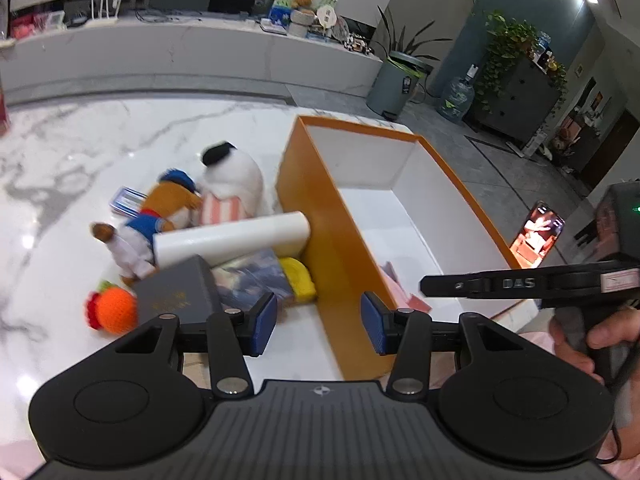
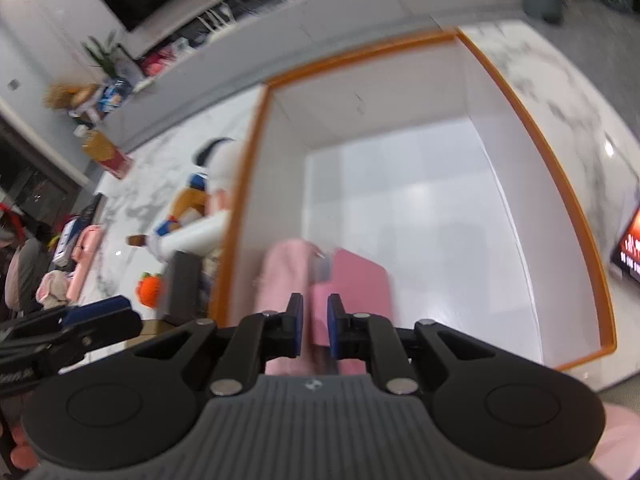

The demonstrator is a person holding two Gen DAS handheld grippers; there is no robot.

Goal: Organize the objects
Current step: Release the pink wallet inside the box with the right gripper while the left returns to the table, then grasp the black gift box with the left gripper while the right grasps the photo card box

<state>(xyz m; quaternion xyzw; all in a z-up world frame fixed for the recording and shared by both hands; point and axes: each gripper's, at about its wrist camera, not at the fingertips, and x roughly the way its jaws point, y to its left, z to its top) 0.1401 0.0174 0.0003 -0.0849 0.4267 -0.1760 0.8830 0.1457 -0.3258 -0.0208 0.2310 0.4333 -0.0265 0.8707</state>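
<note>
An orange box (image 1: pixel 332 240) with a white inside stands on the marble table, also in the right wrist view (image 2: pixel 568 200). Left of it lie a duck plush (image 1: pixel 160 220), a white plush (image 1: pixel 236 176), a white roll (image 1: pixel 232 236), a dark case (image 1: pixel 176 292), a yellow item (image 1: pixel 298 280) and an orange knitted fruit (image 1: pixel 112 308). My left gripper (image 1: pixel 318 324) is open and empty over the box's near left wall. My right gripper (image 2: pixel 315 320) hangs over the box's near end with its pads a narrow gap apart, above pink items (image 2: pixel 352 280) lying inside. It also shows in the left wrist view (image 1: pixel 480 284).
A phone (image 1: pixel 538 236) with a lit screen lies right of the box. A blue card pack (image 1: pixel 128 200) lies behind the duck. A long white counter (image 1: pixel 200 52), a grey bin (image 1: pixel 394 84) and plants stand beyond the table.
</note>
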